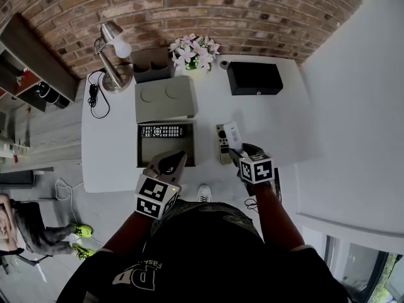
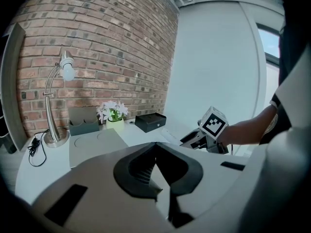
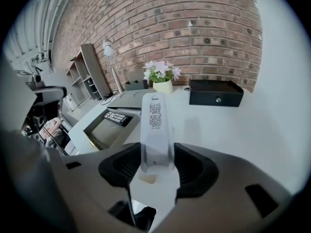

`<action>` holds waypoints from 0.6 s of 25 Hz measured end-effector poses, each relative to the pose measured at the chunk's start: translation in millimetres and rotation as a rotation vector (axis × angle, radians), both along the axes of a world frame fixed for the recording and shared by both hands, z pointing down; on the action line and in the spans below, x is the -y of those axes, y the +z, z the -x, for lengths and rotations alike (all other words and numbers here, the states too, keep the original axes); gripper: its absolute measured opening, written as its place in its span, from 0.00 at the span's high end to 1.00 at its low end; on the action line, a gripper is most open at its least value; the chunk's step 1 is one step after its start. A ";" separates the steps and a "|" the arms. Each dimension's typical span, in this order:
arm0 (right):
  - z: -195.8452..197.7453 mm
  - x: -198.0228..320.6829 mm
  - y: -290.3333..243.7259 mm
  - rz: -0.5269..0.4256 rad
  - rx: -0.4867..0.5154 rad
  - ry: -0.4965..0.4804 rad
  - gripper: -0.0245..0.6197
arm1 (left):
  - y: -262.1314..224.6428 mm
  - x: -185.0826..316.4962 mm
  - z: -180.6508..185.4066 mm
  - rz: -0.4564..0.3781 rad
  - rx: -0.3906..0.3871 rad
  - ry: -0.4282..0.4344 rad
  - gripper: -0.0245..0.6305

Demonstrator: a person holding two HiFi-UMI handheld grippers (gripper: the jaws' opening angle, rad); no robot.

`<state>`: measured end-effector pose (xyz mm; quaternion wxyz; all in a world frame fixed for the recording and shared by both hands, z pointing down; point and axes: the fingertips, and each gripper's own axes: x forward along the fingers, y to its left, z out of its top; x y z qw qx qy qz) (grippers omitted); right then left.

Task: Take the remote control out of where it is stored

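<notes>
- We read the step as the end of the take-out. The right gripper (image 1: 240, 153) is clamped on the near end of a white remote (image 3: 156, 125). The remote's labelled back faces up and it points away from us over the desk (image 1: 278, 125).
- That white remote is already outside the open grey box (image 1: 165, 151), just to the box's right. We cannot tell whether its far end touches the desk or hangs just above it.
- A grey remote (image 1: 221, 145) lies flat on the desk just beside the held one, on the box side.
- A black remote (image 1: 162, 131) lies across the far end of the box. The box's lid (image 1: 165, 100) rests on the desk just behind it.
- The left gripper (image 1: 169, 164) hovers at the near edge of the box. Its jaws are drawn together at the tips and nothing is between them.
- We judge that the next move is to lay the white remote down flat and part the right jaws. It needs a spot clear of the grey remote, so that neither gets nudged toward the desk edge.
- If the black remote is to come out too, the left gripper is the nearer one. It would have to open, reach to the far end of the box and close across the remote's narrow width. The box wall there leaves little room.
</notes>
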<state>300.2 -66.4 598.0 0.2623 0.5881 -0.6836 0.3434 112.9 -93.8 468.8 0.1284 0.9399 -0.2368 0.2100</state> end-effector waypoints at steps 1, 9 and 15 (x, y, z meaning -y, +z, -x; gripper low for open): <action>-7.6 -1.2 4.8 0.009 -0.001 0.023 0.62 | 0.2 -0.9 -1.1 0.000 0.000 0.000 0.95; -51.8 -10.6 50.2 0.125 0.020 0.207 0.62 | 0.0 -2.7 -3.3 -0.003 0.006 -0.012 0.95; -62.3 -6.0 73.0 0.198 0.022 0.246 0.62 | 0.1 -0.6 1.8 -0.004 0.011 -0.027 0.95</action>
